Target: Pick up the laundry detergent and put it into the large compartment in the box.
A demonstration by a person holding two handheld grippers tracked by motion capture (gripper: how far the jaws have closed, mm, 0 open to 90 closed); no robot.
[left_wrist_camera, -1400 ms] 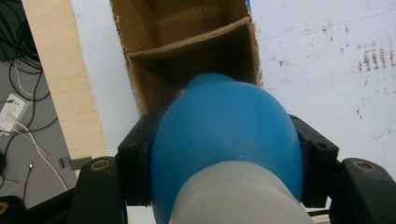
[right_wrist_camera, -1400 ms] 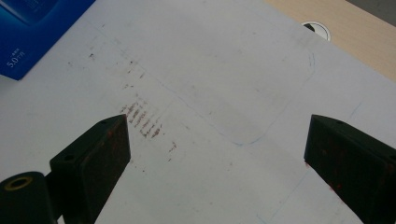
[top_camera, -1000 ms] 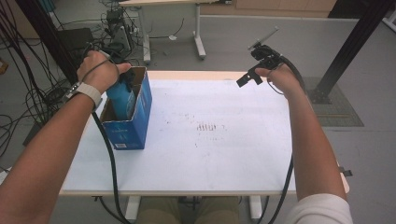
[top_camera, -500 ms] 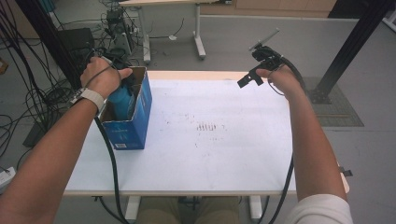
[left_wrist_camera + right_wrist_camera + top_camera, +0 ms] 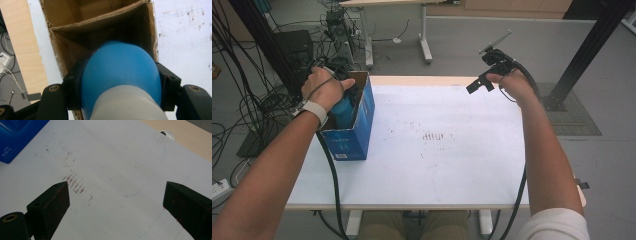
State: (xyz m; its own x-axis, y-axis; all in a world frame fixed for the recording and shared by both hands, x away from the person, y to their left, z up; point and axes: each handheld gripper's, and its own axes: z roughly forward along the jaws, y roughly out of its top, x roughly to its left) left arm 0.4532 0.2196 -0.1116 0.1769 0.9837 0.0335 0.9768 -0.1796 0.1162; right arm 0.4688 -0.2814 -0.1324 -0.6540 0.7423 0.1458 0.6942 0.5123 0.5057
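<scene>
High view: left gripper [image 5: 343,100] lowered bottle [image 5: 343,111], seemingly.

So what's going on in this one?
A person at a white table works with a hand-held gripper in each hand. The left hand-held gripper is clamped on a blue and white bottle, holding it in the open top of a blue cardboard box at the table's left edge. The right hand-held gripper hangs open above the far right of the table, holding nothing.
</scene>
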